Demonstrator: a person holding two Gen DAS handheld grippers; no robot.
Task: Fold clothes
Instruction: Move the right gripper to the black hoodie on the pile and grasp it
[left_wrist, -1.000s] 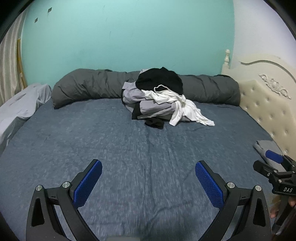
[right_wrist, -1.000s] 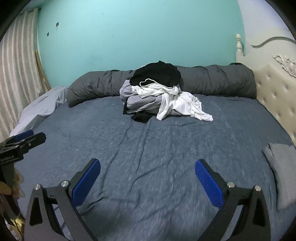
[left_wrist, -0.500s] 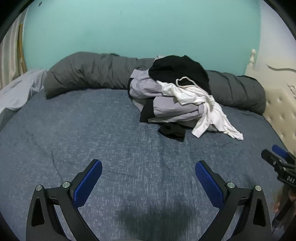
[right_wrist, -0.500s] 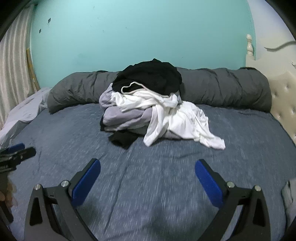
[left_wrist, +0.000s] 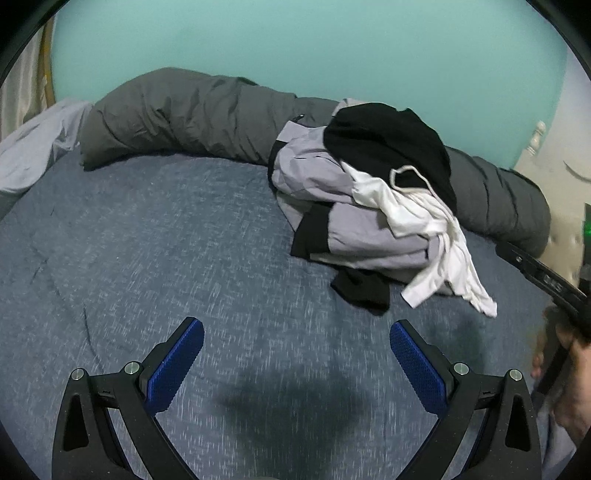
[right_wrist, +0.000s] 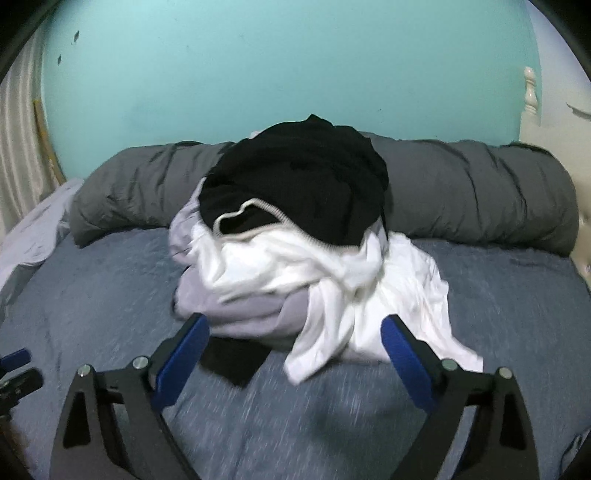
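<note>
The bed (left_wrist: 147, 229) carries a grey rolled duvet (right_wrist: 480, 192) along the far wall. Against it sits the clothes pile (right_wrist: 295, 236): a black garment (right_wrist: 306, 177) on top, a white shirt (right_wrist: 369, 280) draped down the near side, lilac fabric beneath.

The pile lies directly ahead of the right tongs (right_wrist: 295, 354), its white hem just beyond the tips. The right tongs are the nearer; jaws wide but closing, nothing between them.

The left tongs (left_wrist: 295, 362) are spread, empty, pitched down over bare sheet, with the pile ahead and to the right.
</note>
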